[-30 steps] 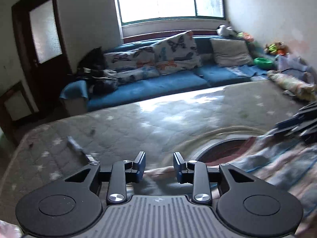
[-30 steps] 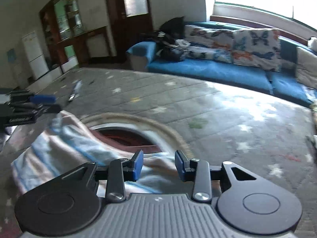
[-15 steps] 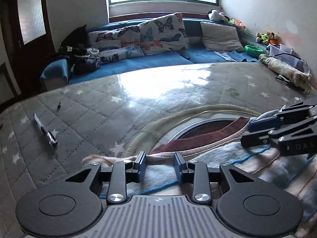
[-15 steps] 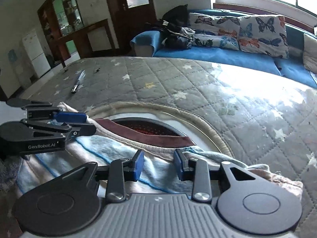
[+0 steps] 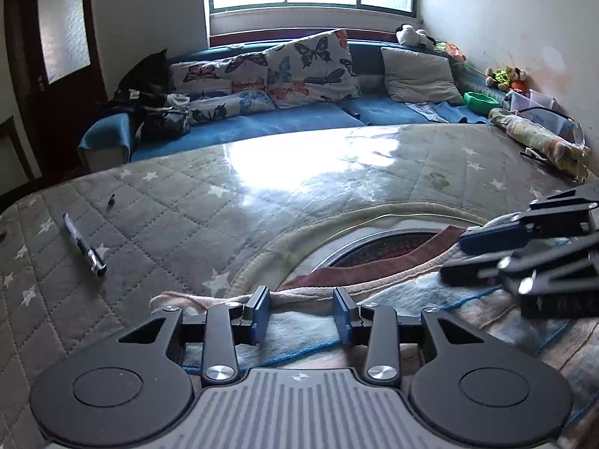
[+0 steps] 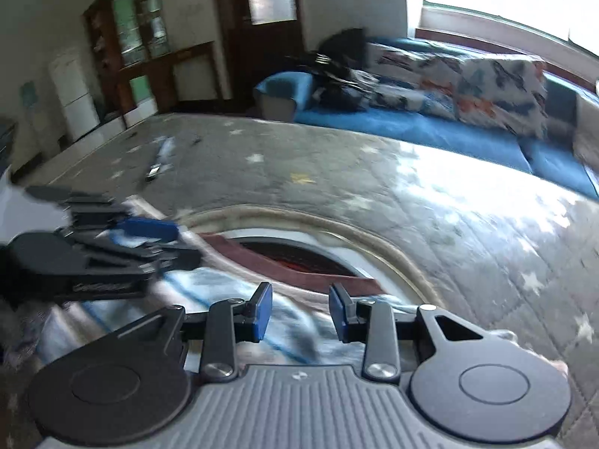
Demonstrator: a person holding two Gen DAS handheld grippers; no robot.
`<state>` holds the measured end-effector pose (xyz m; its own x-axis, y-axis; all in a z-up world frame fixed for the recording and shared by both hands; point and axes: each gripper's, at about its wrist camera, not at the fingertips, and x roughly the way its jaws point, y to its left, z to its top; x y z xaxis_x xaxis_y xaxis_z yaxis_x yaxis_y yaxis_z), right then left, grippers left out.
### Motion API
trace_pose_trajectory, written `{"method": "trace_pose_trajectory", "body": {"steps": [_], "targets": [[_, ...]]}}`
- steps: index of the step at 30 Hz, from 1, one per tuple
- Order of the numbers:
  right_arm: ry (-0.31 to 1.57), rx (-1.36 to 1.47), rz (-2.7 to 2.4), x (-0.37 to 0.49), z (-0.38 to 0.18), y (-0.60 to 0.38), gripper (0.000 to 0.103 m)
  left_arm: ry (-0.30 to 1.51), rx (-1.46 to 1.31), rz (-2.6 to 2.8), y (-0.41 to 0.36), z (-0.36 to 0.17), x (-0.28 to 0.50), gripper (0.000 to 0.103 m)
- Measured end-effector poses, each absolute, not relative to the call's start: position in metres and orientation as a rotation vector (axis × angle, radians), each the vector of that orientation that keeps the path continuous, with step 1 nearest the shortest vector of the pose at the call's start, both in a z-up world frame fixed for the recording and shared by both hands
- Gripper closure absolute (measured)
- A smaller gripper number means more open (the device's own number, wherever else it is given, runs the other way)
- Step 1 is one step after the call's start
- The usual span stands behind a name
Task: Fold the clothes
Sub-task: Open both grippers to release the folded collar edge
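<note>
A pastel striped garment [image 5: 430,293] with a maroon collar [image 5: 374,267] lies on a grey quilted mattress [image 5: 187,205]. My left gripper [image 5: 301,307] hovers low over the garment's near left edge. Its jaws are opening, and the cloth lies under the gap with neither pad pressing on it. In the left wrist view my right gripper [image 5: 471,254] reaches in from the right, just above the collar. The blurred right wrist view has my right gripper [image 6: 299,308] open over the striped garment [image 6: 209,280], with the left gripper [image 6: 161,239] close by on its left.
A pen [image 5: 84,245] lies on the mattress to the left. A curved beige rim [image 5: 337,220] arcs beyond the collar. A blue sofa [image 5: 262,123] with butterfly cushions runs behind, and a rolled cloth [image 5: 539,142] lies at the far right edge.
The left gripper has sunk toward the mattress and its jaws stand a little wider. The right gripper has slid sideways over the garment, closer to the left one, and its view is now blurred.
</note>
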<state>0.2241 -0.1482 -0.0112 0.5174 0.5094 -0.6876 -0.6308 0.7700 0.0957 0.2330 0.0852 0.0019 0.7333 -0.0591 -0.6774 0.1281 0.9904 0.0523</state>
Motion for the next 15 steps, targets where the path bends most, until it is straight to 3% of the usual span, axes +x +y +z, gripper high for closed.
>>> {"method": "trace_pose_trajectory", "body": {"steps": [15], "targets": [[0.747, -0.257, 0.785, 0.178, -0.022, -0.133, 0.07, 0.736, 0.123, -0.075, 0.078, -0.006, 0.234, 0.061]]}}
